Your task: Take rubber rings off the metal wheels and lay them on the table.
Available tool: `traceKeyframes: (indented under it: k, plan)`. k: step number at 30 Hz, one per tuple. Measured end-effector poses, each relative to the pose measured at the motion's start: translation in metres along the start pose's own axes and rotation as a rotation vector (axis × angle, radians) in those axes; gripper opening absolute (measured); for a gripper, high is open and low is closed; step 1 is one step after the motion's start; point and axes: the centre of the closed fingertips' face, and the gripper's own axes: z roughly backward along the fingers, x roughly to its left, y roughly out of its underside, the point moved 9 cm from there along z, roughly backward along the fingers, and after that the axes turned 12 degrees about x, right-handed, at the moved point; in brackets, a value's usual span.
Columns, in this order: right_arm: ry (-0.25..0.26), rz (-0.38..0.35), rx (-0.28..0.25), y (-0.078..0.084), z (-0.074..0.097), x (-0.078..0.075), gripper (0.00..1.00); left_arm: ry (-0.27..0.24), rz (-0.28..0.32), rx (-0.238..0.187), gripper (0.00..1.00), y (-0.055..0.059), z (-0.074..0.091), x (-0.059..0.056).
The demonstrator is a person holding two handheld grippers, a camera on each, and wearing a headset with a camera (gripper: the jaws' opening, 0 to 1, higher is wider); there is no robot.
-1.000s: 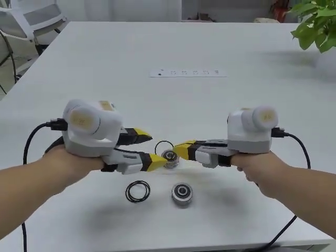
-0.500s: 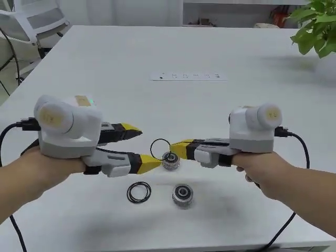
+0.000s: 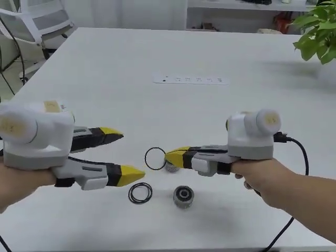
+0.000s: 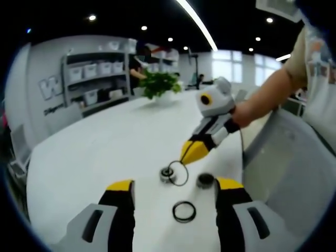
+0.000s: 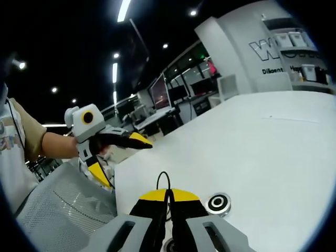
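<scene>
Right gripper (image 3: pixel 169 156) — pinching rubber ring (image 3: pixel 146 159) | left gripper (image 3: pixel 132 154) — jaws apart

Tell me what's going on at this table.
A person works with a tool in each hand. The right tool is shut on a black rubber ring, holding it beside a metal wheel. The left tool is open and holds nothing. More rings lie on the table next to a second wheel.

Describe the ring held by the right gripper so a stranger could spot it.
Near the white table's front edge sit two metal wheels and flat black rings. The one meant is the single black ring standing upright, pinched in the right gripper's yellow fingers.
</scene>
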Motion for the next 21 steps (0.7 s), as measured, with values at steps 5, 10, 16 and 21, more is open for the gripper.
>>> traceKeyframes:
  k: [5,10,16,21]
  plan:
    - [-0.008,0.008,0.021,0.002,-0.003,0.002,0.0,-0.014,0.016,-0.004,0.65,0.006,0.009,-0.002]
    - [-0.021,0.002,0.031,0.002,-0.009,0.006,0.0,-0.019,0.025,-0.013,0.68,0.011,0.014,-0.004]
    - [-0.035,0.005,0.065,0.005,-0.017,0.009,0.0,-0.03,0.027,-0.004,0.71,0.017,0.019,-0.005]
    - [-0.042,0.009,0.09,0.009,-0.024,0.011,0.0,-0.035,0.04,-0.006,0.73,0.022,0.023,-0.007]
